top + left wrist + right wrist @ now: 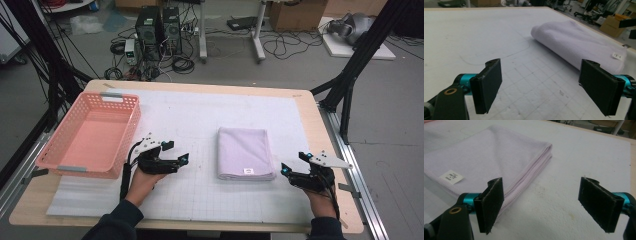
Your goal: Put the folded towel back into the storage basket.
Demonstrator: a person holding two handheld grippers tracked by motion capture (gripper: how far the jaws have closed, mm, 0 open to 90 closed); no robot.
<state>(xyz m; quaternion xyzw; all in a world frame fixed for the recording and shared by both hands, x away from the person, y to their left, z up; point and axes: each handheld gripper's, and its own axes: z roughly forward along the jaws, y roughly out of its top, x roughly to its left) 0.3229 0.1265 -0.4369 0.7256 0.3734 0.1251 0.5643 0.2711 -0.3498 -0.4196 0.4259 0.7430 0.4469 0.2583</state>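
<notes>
— Two tools, both released, and one folded towel between them: is that what I'm working with?

— Yes. Going down by size: I have the bench (310,125) under its white gridded mat (200,120), then the pink basket (75,155) standing empty at the far left edge of the mat. Next the lilac towel (246,152), folded into a neat rectangle, lying flat right of centre, well apart from the basket. My left tool (181,161) hangs between basket and towel with jaws wide and nothing in them; my right tool (286,169) sits just beside the towel's near right corner, equally slack. Smallest of all is the white label (451,177) on the towel's near end.

— So what does a clean pickup ask of me?

— I judge the job to be lifting the towel and carrying it to the basket. In the right gripper view the stacked hems (534,167) show as several layers along one side. I would slide one jaw under the whole stack there and close on all the layers, not just the top one, or the fold will peel open in the air.

— And the left?

— I'd bring it to the rounded fold (554,47) on the opposite side, pinch at a matching point, and lift both level.
</notes>
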